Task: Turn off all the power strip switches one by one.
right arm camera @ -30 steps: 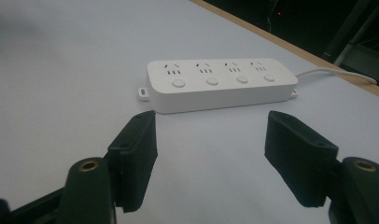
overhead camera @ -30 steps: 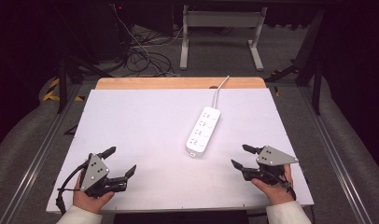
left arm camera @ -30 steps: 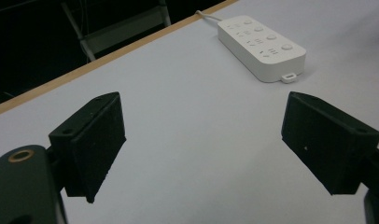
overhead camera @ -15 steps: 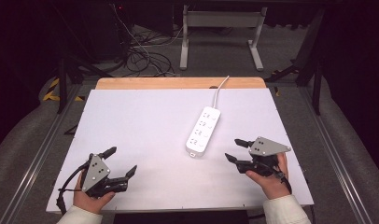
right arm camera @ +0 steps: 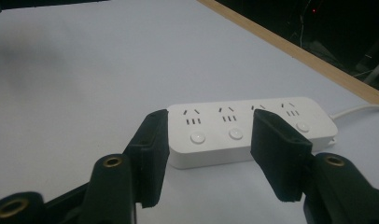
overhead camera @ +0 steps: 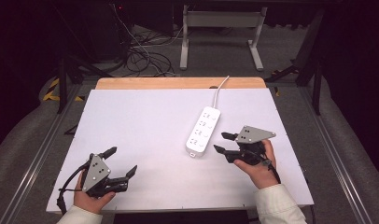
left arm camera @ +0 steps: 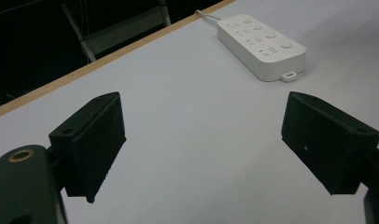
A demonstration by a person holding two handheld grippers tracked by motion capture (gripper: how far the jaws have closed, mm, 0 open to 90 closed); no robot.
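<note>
high view: power strip [overhead camera: 203, 131] lying right of centre on white table [overhead camera: 141, 135], right gripper [overhead camera: 223, 143] just beside its near end, jaws apart, holding nothing | left gripper view: left gripper [left arm camera: 201, 140] spread wide, well short of strip | right gripper view: jaws framing strip's buttons; best squared to the long sides before closing.

This looks like a lab or test room: a white-topped table [overhead camera: 145, 126] with a bare wooden edge [overhead camera: 178, 83] stands on grey carpet [overhead camera: 24, 140], dark all round. At eleven o'clock loose cables [overhead camera: 141, 58] lie tangled, and at twelve stands a metal frame [overhead camera: 220, 28] (perhaps a desk's legs).
</note>
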